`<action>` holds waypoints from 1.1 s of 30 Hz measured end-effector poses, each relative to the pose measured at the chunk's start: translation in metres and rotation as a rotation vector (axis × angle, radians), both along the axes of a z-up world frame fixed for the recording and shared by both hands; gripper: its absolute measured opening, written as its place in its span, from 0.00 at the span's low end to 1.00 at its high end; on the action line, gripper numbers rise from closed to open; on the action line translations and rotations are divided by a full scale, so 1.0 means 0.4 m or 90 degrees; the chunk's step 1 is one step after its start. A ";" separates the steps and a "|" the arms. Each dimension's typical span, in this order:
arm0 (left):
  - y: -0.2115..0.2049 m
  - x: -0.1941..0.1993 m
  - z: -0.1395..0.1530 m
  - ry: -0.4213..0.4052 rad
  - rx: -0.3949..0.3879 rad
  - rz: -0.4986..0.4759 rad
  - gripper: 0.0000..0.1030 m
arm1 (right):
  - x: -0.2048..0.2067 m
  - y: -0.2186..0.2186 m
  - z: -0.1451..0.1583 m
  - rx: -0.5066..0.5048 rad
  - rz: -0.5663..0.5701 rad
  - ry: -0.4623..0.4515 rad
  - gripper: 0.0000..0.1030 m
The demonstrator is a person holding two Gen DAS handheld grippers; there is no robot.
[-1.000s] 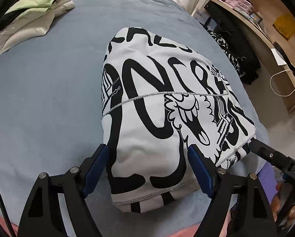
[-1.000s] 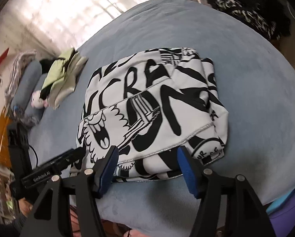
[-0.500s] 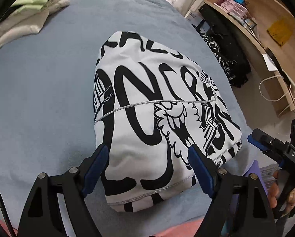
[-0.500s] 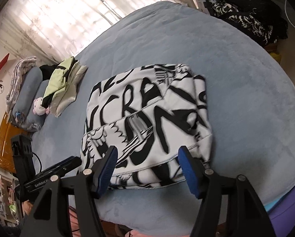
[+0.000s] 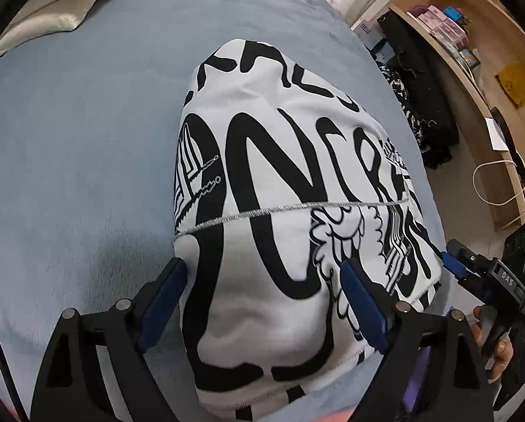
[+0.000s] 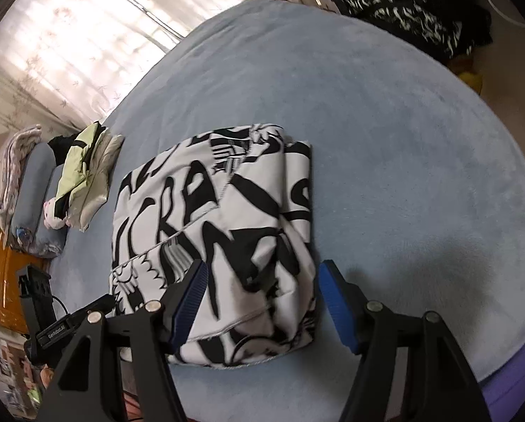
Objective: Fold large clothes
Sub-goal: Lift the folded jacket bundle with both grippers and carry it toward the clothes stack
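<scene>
- The garment (image 5: 290,190), white with black lettering, lies folded into a thick bundle on the blue bed (image 5: 79,147), close to the bed's near edge.
- In the left wrist view the bundle's long axis runs away from the camera; its near end sits directly under and ahead of the left hand-held gripper (image 5: 262,302).
- The left hand-held gripper stands wide, and its jaws have just been opening. The near left corner of the bundle lies between the blue pads, but the pads do not press on it.
- The right hand-held gripper (image 6: 258,295) is also open, at a medium spread. It straddles the near right corner of the garment (image 6: 227,232); the cloth shows no pinch.
- Both hand-held grippers point steeply down at the same near end, side by side. The right one shows at the right edge of the left wrist view (image 5: 452,267), held by a hand (image 5: 491,344), just beside the bundle's right corner.
- Judgement: neither hand is clearly nearer; each covers its own corner, so the next move likely suits both together.
- A stack of folded clothes (image 6: 86,172) lies well apart near the bed's far end.
</scene>
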State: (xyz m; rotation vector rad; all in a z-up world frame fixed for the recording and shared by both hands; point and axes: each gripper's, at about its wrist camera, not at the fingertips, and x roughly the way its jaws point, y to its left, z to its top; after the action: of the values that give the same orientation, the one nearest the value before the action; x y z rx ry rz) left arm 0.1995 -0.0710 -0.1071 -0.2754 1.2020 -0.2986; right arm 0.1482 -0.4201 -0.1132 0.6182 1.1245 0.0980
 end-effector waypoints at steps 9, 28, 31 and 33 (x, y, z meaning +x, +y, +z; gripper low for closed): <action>0.004 0.053 -0.053 0.025 -0.016 0.010 0.98 | 0.094 -0.043 -0.120 0.091 0.049 0.037 0.64; -0.009 0.186 -0.184 0.124 -0.137 -0.052 1.00 | 0.211 0.037 -0.229 0.218 0.194 0.025 0.57; -0.022 0.171 -0.168 0.102 -0.111 -0.049 0.91 | 0.192 0.058 -0.195 0.179 0.193 -0.010 0.42; -0.037 0.157 -0.145 0.068 -0.082 -0.053 0.81 | 0.172 0.071 -0.160 0.153 0.189 -0.037 0.35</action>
State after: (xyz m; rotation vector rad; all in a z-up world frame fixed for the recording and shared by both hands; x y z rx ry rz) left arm 0.2621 -0.0858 -0.1650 -0.3571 1.3031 -0.4398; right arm 0.2171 -0.3916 -0.1772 0.6537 1.1505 0.5089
